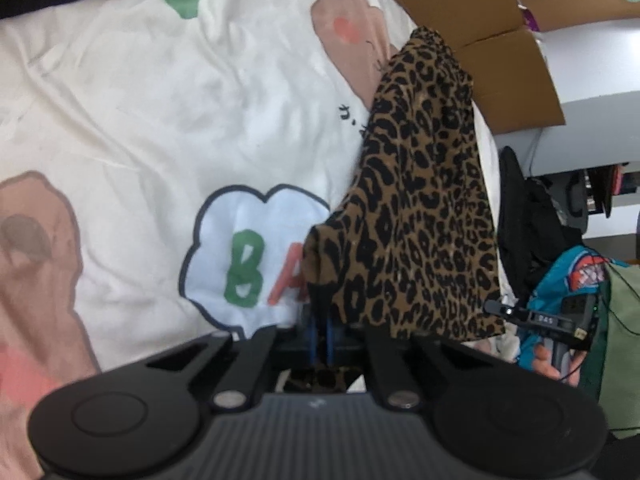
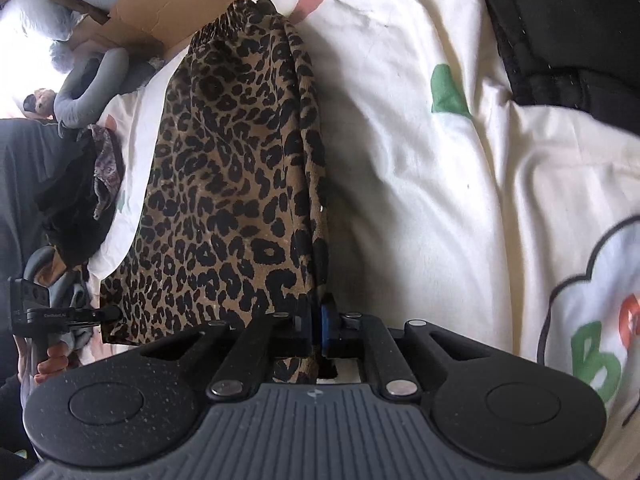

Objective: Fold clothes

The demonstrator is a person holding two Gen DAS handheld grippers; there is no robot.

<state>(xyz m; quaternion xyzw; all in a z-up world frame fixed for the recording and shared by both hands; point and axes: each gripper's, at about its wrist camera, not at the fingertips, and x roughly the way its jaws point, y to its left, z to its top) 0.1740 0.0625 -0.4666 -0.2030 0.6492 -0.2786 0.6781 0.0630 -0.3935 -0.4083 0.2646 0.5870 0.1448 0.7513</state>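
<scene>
the bed (image 1: pixel 132 92) fills most of both views, covered by a white sheet printed with pink bears and a cloud bubble (image 1: pixel 244 256) with letters in it; the bubble serves as the landmark here. a cardboard box (image 1: pixel 500 40) stands past the far edge of the bed, well beyond the bubble, and a heap of dark and teal clothes (image 1: pixel 560 280) sits off the bed's side, away from the bubble.

the leopard-print garment (image 1: pixel 424 216) is the task's thing. it hangs stretched between the two grippers, lifted above the sheet just beside the bubble, its gathered waistband (image 2: pixel 240 20) at the far end toward the box. it looks doubled over lengthwise already, so the hold seems meant to keep the edges matched and the cloth taut before it is laid down or folded again; which of these is not settled.

the left gripper (image 1: pixel 322 332) is closed on one near corner of the cloth, blue pads pinching it. the right gripper (image 2: pixel 316 328) is likewise clamped on the other near corner, fabric trapped between its pads. each gripper's handle shows in the other's view, held by a hand (image 2: pixel 52 364).
</scene>
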